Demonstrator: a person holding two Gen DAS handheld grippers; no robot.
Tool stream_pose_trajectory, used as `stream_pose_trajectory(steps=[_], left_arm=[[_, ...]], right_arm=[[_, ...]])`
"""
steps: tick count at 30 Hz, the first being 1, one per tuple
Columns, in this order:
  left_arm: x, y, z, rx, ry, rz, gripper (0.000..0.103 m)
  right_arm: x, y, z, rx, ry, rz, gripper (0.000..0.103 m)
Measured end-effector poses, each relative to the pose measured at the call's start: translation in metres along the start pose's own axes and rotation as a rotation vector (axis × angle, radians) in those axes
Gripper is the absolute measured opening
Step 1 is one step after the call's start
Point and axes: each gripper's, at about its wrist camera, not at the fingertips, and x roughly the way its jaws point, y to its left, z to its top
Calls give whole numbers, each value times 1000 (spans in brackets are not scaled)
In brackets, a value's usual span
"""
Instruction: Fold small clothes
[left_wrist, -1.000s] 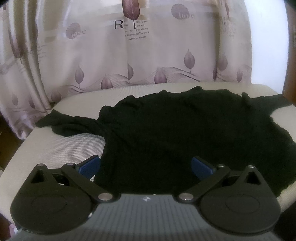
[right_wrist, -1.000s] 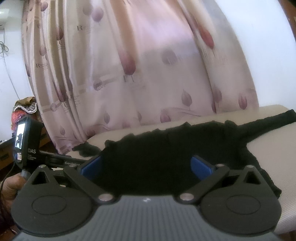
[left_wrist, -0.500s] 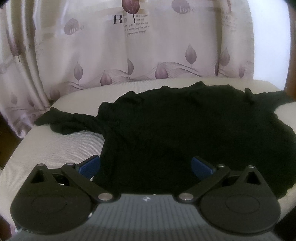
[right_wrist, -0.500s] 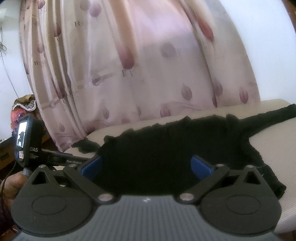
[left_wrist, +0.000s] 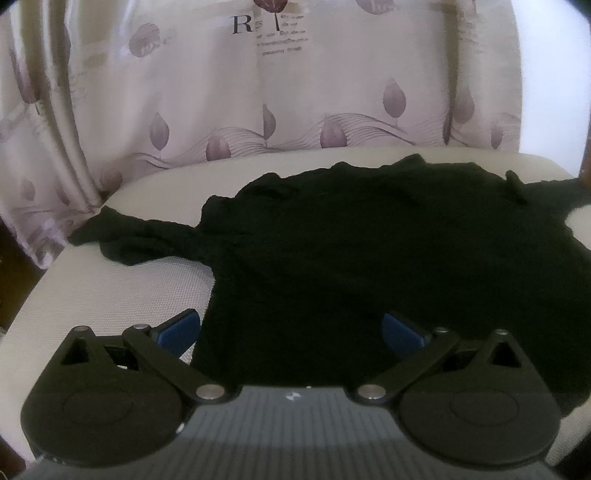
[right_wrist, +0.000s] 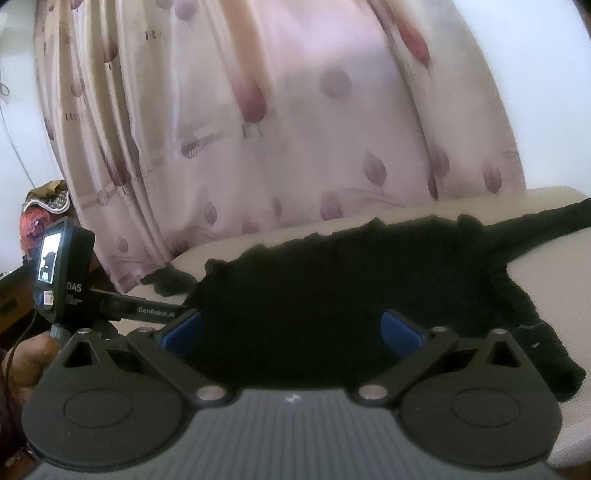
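Observation:
A small black long-sleeved garment (left_wrist: 369, 258) lies spread flat on a cream cushion (left_wrist: 110, 291); one sleeve (left_wrist: 125, 236) points left, the other (left_wrist: 554, 188) right. My left gripper (left_wrist: 291, 332) is open and empty over the garment's near hem, its blue pads (left_wrist: 179, 328) wide apart. In the right wrist view the same garment (right_wrist: 351, 280) lies ahead, with its right sleeve (right_wrist: 546, 221) stretched out. My right gripper (right_wrist: 291, 328) is open and empty above the near hem. The left gripper's body and screen (right_wrist: 61, 269) show at the left.
A pale curtain with purple leaf prints (left_wrist: 295, 92) hangs right behind the cushion, and also shows in the right wrist view (right_wrist: 277, 129). The cushion's edge (right_wrist: 576, 417) drops off at the right. Cluttered items (right_wrist: 40, 206) sit far left.
Both grippers have moved slightly closer to the garment; the left view has tilted down a little. Jaws stay open and the garment has not moved.

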Motion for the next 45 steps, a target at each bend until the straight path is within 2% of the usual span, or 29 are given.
stream_pose_trajectory(steps=[9,13,15,17,24,26,29,33,37,42,44,45], left_arm=[[22,15,8,10,16,30,103],[36,39,19,-17,22,39,103],[48,64,30,-55,40,39,103],[60,93,43,-96,30,78,103],[121,217,116,-219,10,160,103],[147,245,135,-223,37,159,103],[189,276,157,-224,120,181,103],[240,298,169,-179,234,236,101],[280,314,165,-164,352,297,83],[304,330,160,-195,380,283,85],[302,328,158,-208,344,266,68],[301,329,157,-226,326,240,40]], right_arm=[[17,-2,-5,12,41,2,103],[24,-3,-8,11,63,-3,103],[28,-5,-9,13,74,-8,103],[32,-8,-10,24,86,-11,103],[49,-11,-14,60,142,-19,103],[53,-8,-13,52,150,-18,103],[61,-4,-12,31,169,-20,103],[71,-3,-11,20,200,-33,103],[78,-6,-9,31,225,-53,103],[86,-7,-8,43,246,-57,103],[88,-6,-9,35,257,-56,103],[89,-6,-9,31,259,-56,103]])
